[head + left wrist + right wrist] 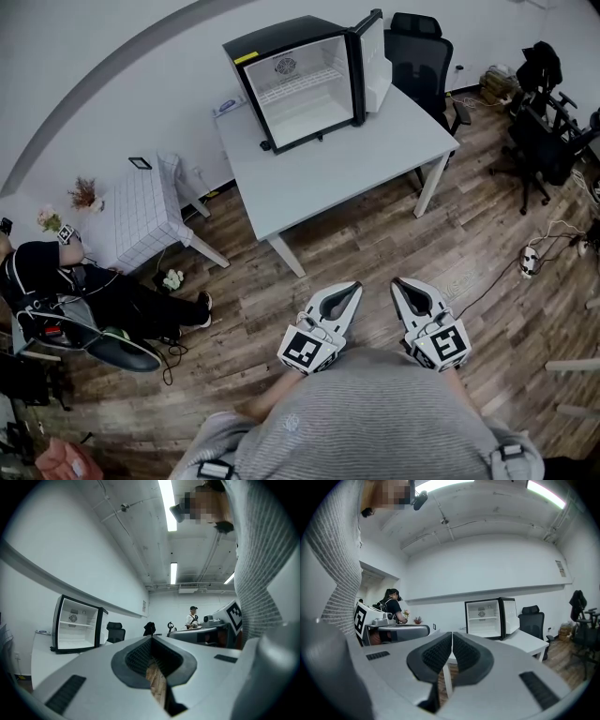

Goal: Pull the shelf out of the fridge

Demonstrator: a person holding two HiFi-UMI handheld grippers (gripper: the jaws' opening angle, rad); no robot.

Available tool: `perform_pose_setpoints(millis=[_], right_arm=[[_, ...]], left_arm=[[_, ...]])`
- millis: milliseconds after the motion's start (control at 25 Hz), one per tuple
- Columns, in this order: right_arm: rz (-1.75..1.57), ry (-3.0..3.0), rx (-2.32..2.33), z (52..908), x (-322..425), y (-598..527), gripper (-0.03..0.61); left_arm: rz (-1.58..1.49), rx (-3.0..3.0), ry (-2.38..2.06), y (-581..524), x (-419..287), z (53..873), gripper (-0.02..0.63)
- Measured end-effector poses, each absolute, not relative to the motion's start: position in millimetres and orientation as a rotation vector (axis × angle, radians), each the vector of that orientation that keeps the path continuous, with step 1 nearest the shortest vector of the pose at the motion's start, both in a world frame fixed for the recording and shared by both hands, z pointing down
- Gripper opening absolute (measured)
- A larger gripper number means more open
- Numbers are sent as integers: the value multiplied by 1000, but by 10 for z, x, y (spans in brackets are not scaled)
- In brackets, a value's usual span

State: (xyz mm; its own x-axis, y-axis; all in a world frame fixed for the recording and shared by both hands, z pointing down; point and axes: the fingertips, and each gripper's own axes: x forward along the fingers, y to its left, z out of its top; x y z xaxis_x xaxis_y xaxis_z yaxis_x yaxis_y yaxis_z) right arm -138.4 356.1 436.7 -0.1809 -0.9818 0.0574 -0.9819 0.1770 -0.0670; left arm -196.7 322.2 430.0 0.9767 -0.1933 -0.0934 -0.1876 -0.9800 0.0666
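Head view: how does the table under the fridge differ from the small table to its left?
The big table has a plain top; the small table is grid-patterned. The big table is clearly larger than the small table. The big table carries the open fridge; the small table does not. Both are pale and stand by the wall.

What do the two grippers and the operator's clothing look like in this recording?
Both the left gripper and the right gripper are light grey tapering shells with dark ribbed pads. Each carries a cube with black-and-white square markers. The person wears a grey ribbed sweater.
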Motion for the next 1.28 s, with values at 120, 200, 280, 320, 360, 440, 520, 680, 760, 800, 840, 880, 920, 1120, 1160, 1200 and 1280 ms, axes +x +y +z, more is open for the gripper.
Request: perform_pose_setpoints(millis=[120,200,280,320,360,440,520,680,760,800,840,880,920,1120,1160,1200,1280], right_arm=[[159,-2402,2018,4383,-1328,3581,14],[165,-2398,2021,4401,-1299,3590,14],[166,-2397,2025,4414,-1277,3595,14],[168,-2395,2027,4422,-1260,3592,14],[170,-2393,2029,4430,-1237,3578,14],[173,-2387,2033,4436,-1188,3494,14],[175,-2381,2037,4417,-1147,3354,14],[167,-2367,2053,4421,-1002,3238,14],[166,-2356,2064,4448,-889,3188,14],[172,-2349,2071,4462,-825,3146,14],[182,-2342,2078,4475,-759,3094,14],[193,-2336,2084,4483,-692,3032,14],[203,-2332,2088,4486,-627,2960,14],[200,-2341,2086,4489,-350,2503,14],[203,-2343,2086,4502,-300,2404,14],[205,-2345,2084,4514,-253,2298,14],[201,-2357,2071,4513,-178,2060,14]], left_arm=[[-147,3063,-290,3239,-1923,4296,11],[-141,3058,-295,3229,-1908,4317,11],[-135,3056,-303,3199,-1898,4346,11],[-140,3056,-308,3177,-1885,4340,11],[-148,3056,-314,3144,-1869,4328,11],[-144,3048,-323,3026,-1846,4349,11],[-124,3039,-329,2853,-1827,4379,11],[-119,3021,-345,2649,-1711,4411,11],[-126,3021,-342,2554,-1600,4431,11],[-126,3021,-337,2494,-1535,4437,11],[-124,3020,-332,2428,-1466,4437,11],[-120,3018,-326,2357,-1394,4430,11],[-119,3018,-319,2283,-1319,4418,11],[-135,3046,-292,1870,-983,4377,11],[-131,3049,-293,1778,-935,4380,11],[-125,3049,-295,1678,-893,4383,11],[-117,3047,-308,1447,-819,4387,11]])
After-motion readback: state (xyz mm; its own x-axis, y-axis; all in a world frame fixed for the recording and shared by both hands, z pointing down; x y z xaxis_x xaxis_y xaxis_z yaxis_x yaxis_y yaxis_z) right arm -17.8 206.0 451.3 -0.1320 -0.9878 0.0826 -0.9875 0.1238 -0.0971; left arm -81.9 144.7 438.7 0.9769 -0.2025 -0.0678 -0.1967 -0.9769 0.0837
